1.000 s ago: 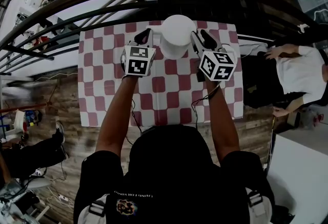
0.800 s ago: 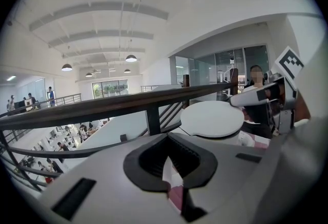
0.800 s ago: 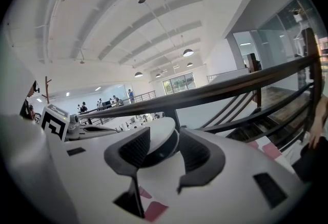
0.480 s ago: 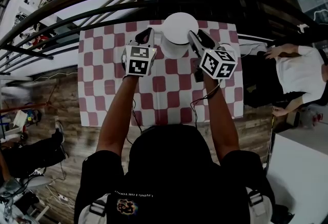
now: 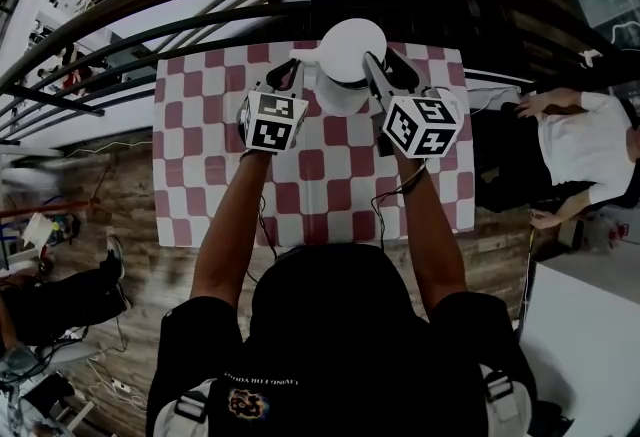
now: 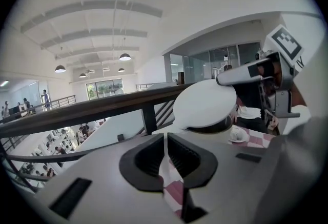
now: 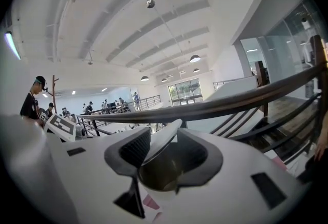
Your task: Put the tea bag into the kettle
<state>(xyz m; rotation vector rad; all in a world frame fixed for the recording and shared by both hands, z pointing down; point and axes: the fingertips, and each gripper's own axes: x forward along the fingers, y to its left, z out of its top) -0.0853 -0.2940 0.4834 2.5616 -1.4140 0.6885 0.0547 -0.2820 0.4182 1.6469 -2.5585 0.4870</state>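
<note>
Kettle (image 5: 338,93), white, stands at the middle of the far edge of the table (image 5: 200,187), which carries a red-and-white check cloth. Its lid (image 6: 204,103) is tipped up; a dark gap shows under the rim in the left gripper view.

Right gripper (image 5: 385,65) is at the kettle's right side, over the top. Its jaws are spread wide, released, with nothing clamped. The tilted lid edge lies between them, close against the left pad, and the kettle's metal interior shows below.

Left gripper (image 5: 283,73) is just beside the kettle's left side. Its jaws are drawn together to a narrow slit, with check cloth visible through it.

Tea bag: cannot be made out in any view, and I cannot tell whether the left jaws pinch it.

A cup on a saucer (image 6: 237,135) sits on the table beyond the kettle, towards the right edge.
</note>
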